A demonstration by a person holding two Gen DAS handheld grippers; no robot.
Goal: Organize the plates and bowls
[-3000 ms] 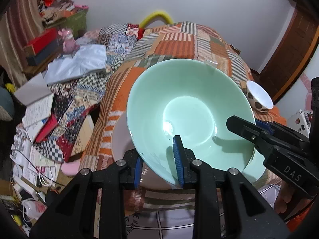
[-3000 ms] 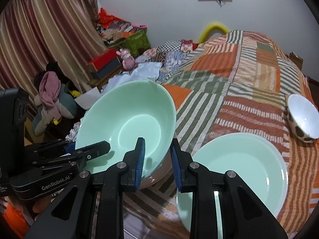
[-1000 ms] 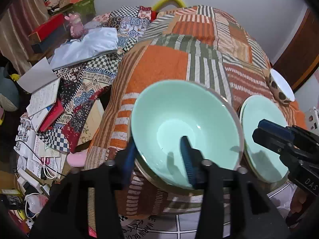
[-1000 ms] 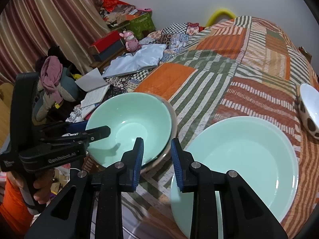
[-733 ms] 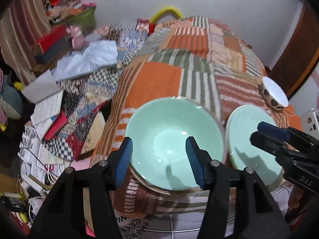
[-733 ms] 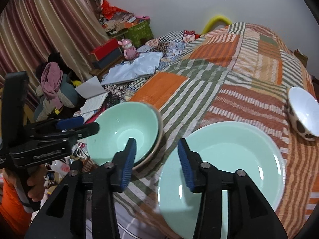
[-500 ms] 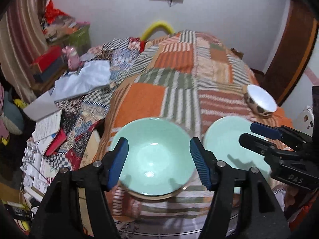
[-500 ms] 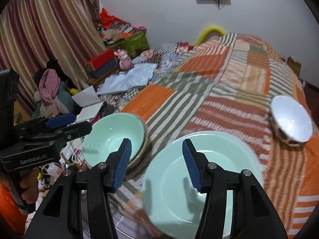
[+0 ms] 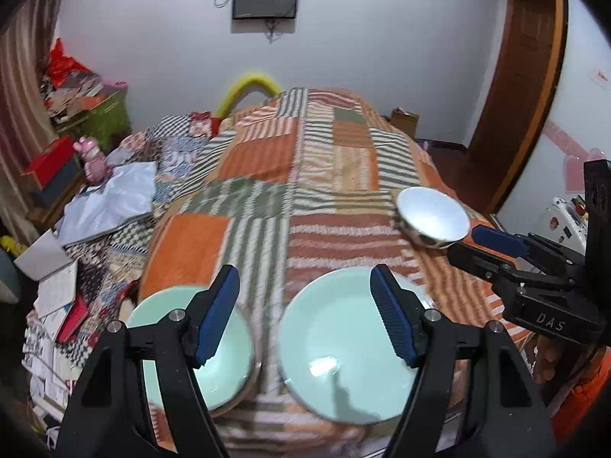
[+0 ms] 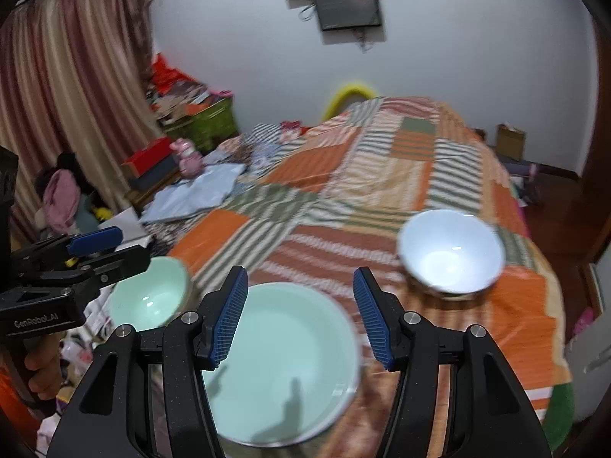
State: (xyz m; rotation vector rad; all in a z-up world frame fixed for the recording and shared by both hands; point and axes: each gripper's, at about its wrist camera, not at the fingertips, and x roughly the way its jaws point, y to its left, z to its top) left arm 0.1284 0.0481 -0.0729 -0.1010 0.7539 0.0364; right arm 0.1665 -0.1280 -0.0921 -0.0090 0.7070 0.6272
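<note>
I have both tools lifted clear above the foot of the bed (image 9: 328, 175): the left hand-held gripper (image 9: 305, 313) has its jaws spread wide with nothing between them, and the right hand-held gripper (image 10: 299, 315) is just as wide and just as empty. On the patchwork quilt (image 10: 382, 175) sit three pieces. The mint-green bowl (image 9: 229, 343) rests at the near left corner, seemingly nested in a second vessel whose pale rim shows around it, though I cannot tell what that is. The mint-green plate (image 9: 343, 347) lies flat just beside it, apart from it. The white bowl with dark spots outside (image 10: 450, 255) stands upright further up on the right, well apart from the others. All three hold nothing. I judge the next step is fetching the white bowl with my right tool, since it sits on that side. To do it well I would come in from above the near rim, put one finger inside and one outside the wall, close firmly before lifting, and keep it level; the quilt is soft, so pressing down could tip it. The green bowl sits close to the mattress edge, so I would keep my left tool from nudging it.
</note>
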